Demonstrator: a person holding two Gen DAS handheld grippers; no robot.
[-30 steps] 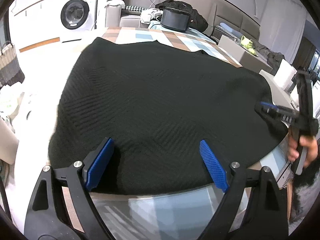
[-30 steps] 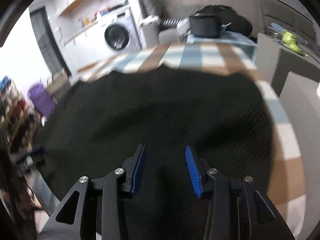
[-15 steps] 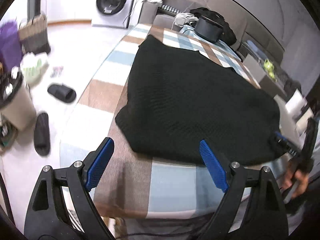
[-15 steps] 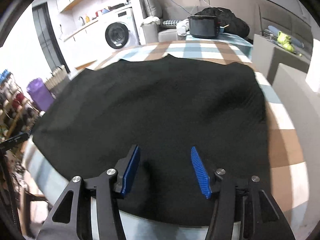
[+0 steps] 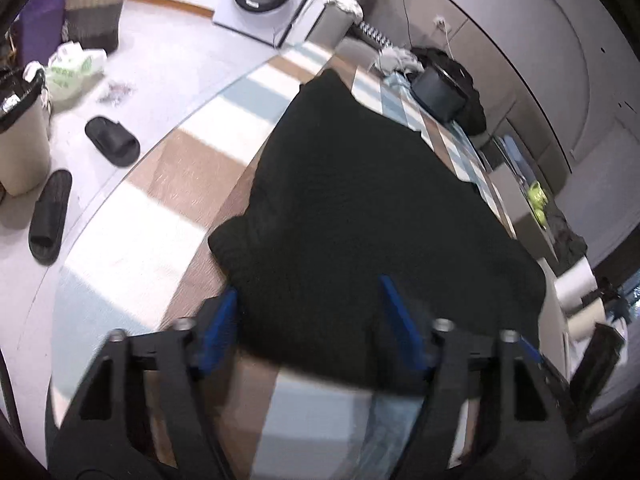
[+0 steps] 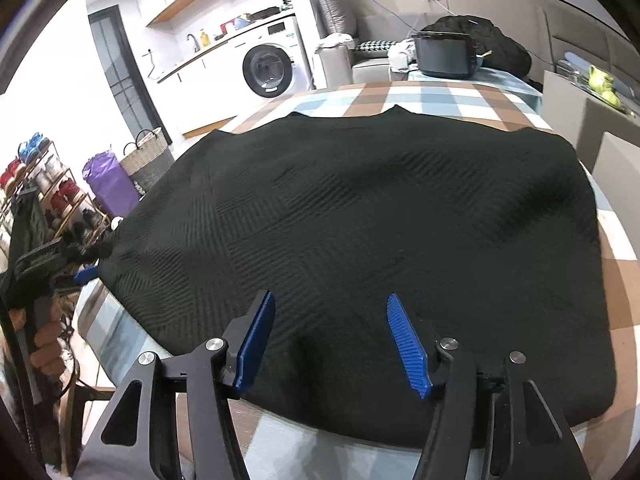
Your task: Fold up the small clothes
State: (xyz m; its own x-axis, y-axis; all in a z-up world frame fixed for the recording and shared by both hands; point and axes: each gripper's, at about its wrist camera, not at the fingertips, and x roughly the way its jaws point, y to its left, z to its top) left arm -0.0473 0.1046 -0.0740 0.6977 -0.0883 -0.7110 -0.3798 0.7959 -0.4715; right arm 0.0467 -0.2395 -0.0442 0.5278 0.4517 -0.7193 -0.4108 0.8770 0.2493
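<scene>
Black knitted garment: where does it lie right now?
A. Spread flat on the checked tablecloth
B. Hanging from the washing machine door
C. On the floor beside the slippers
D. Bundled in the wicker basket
A: the black knitted garment lies spread on the checked tablecloth, whose squares show around its edges.

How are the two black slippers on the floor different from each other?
The nearer slipper lies close to the beige bin; the farther slipper lies out on open floor. The nearer slipper runs up the picture; the farther slipper runs slantwise across it. They lie apart, not as a pair. Both are plain black slides.
</scene>
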